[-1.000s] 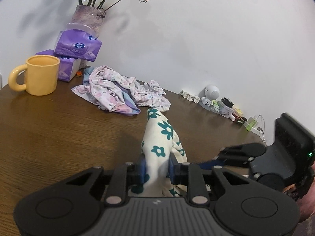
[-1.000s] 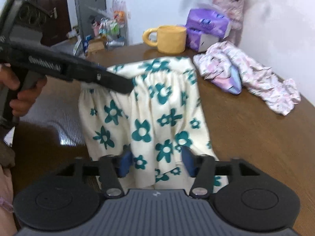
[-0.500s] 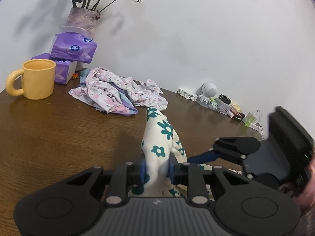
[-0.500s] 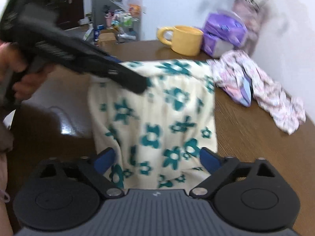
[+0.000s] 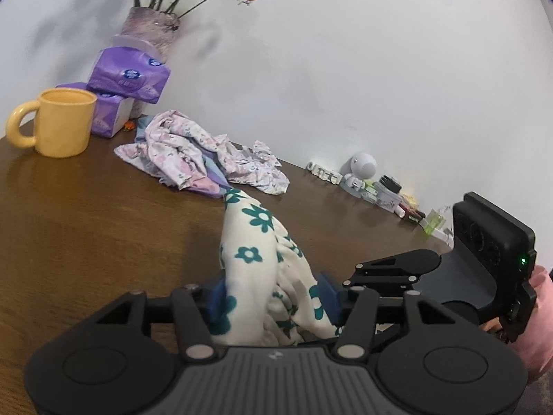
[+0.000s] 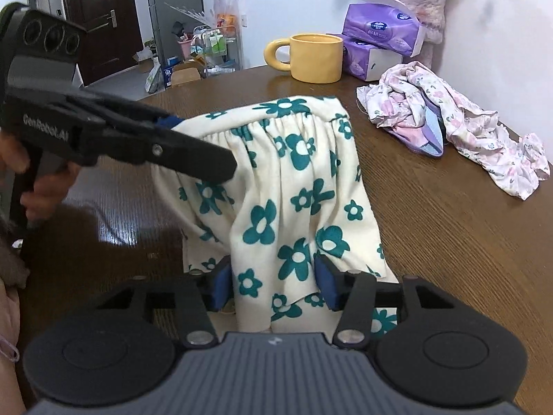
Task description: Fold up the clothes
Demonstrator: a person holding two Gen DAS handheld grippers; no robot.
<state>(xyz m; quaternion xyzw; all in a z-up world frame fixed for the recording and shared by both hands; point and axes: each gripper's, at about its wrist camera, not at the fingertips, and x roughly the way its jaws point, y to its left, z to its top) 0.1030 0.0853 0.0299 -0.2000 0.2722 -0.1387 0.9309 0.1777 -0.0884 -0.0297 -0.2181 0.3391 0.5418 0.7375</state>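
Observation:
A cream garment with teal flowers (image 6: 293,186) lies on the brown table (image 6: 449,242), its gathered waistband raised at the left. It also shows bunched in the left wrist view (image 5: 255,256). My left gripper (image 5: 276,299) has its jaws parted, with the cloth between the blue pads. In the right wrist view it (image 6: 193,138) reaches in from the left at the waistband. My right gripper (image 6: 273,285) is open, its blue pads apart on either side of the hem. It shows at the right in the left wrist view (image 5: 390,269).
A crumpled pink floral garment (image 6: 449,117) lies at the back right. A yellow mug (image 6: 316,57), purple tissue packs (image 6: 376,34) and a vase of flowers (image 5: 152,31) stand near the wall. Small trinkets (image 5: 366,180) line the wall.
My left gripper, shut on the cloth earlier, now has its jaws apart. My right gripper opened wide half a second ago and is now narrower around the hem.

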